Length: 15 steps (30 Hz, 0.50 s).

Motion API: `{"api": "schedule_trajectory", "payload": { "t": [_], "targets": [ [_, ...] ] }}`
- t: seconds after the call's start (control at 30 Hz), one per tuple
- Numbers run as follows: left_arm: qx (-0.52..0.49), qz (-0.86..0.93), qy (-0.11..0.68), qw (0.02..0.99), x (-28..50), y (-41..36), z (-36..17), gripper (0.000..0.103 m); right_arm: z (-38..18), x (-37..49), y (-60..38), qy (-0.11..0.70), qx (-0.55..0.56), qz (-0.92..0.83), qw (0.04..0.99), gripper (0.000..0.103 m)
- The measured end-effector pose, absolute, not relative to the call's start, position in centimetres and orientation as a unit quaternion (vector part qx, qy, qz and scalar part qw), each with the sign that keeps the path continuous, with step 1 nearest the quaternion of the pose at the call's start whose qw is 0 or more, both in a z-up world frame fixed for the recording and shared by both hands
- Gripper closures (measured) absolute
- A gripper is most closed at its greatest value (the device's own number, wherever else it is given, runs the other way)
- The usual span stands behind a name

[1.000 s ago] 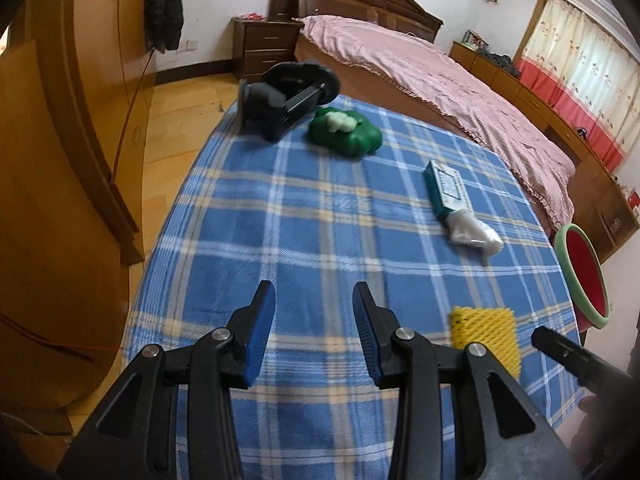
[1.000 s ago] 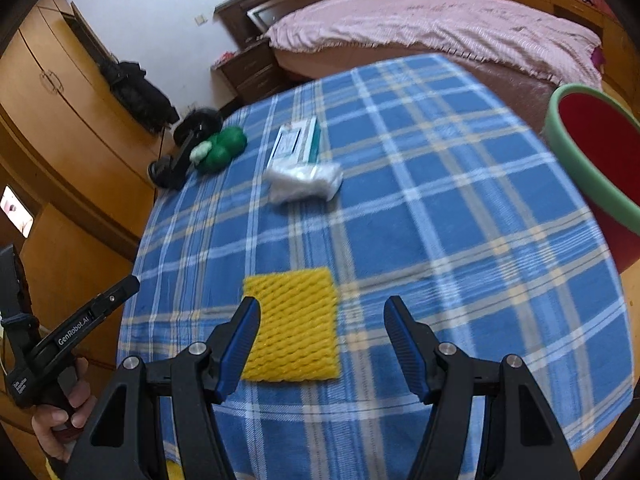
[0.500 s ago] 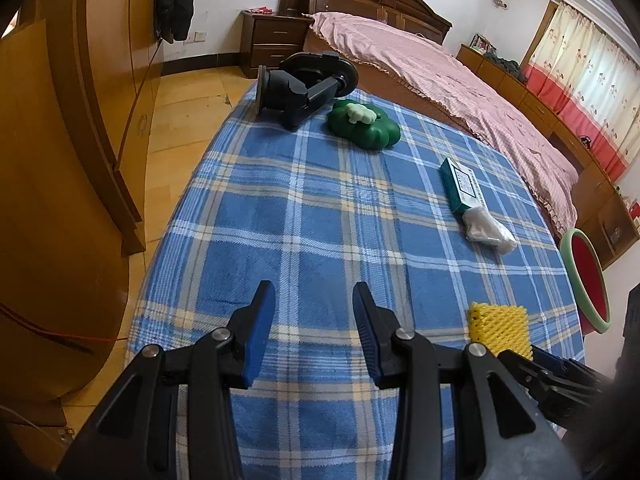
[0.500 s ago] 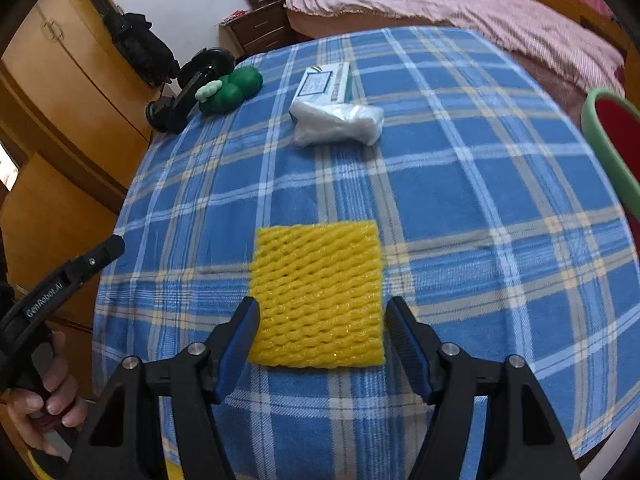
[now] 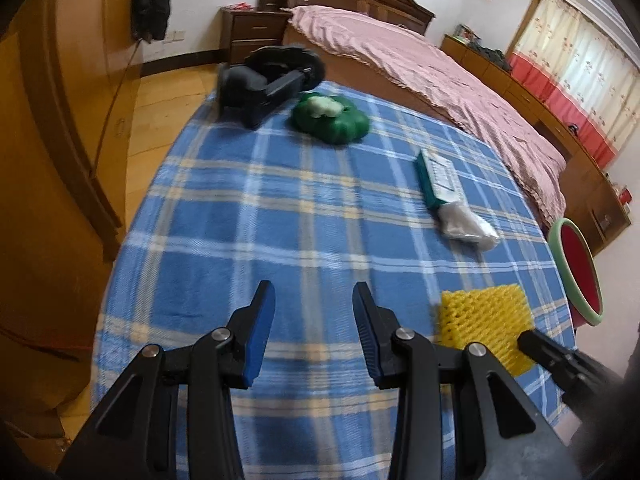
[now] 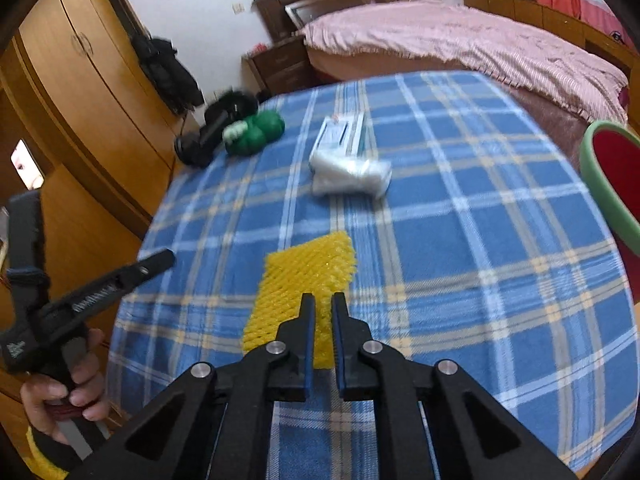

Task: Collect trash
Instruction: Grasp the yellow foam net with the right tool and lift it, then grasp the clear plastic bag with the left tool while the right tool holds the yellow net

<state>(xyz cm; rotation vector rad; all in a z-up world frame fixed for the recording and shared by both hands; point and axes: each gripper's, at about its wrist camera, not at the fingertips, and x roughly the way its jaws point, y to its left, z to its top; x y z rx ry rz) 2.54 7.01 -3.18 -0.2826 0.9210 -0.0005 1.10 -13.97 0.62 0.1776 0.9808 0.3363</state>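
Observation:
A yellow foam net [image 6: 298, 280] lies on the blue plaid table; it also shows in the left wrist view [image 5: 486, 322]. My right gripper [image 6: 323, 304] is shut on the net's near edge, pinching it between the blue pads. My left gripper [image 5: 314, 300] is open and empty above the table's near left part. A crumpled white plastic bag [image 6: 350, 176] lies beside a green-and-white box [image 6: 342, 134] farther back; both show in the left wrist view, bag [image 5: 466, 226] and box [image 5: 438, 178].
A red bin with a green rim [image 6: 612, 176] stands off the table's right edge, seen also in the left wrist view [image 5: 576, 272]. A green toy [image 5: 330, 118] and a black device [image 5: 268, 82] sit at the far end. A bed [image 6: 460, 40] and a wooden wardrobe [image 5: 48, 120] flank the table.
My right gripper has closed from wide open onto the yellow foam net's near edge. The left gripper has stayed open and shifted only slightly.

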Motion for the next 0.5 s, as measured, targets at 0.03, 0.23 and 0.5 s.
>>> {"api": "schedule_trajectory", "payload": {
  "t": [0.03,0.23,0.5],
  "targets": [
    [-0.133,-0.004,0.442,0.887,2.7,6.6,-3.1,0.063,1.0,1.0,-14.3,0.461,0.087,0.158,0.869,0.093],
    [-0.115,-0.044,0.440,0.890,4.5,3.5,-2.2,0.058,3.8,0.5,-17.5,0.409,0.101,0.120,0.899,0.094],
    [-0.095,-0.079,0.434,0.893,6.5,-0.5,-1.5,0.048,5.7,0.6,-21.7,0.368,0.118,0.069,0.920,0.094]
  ]
}}
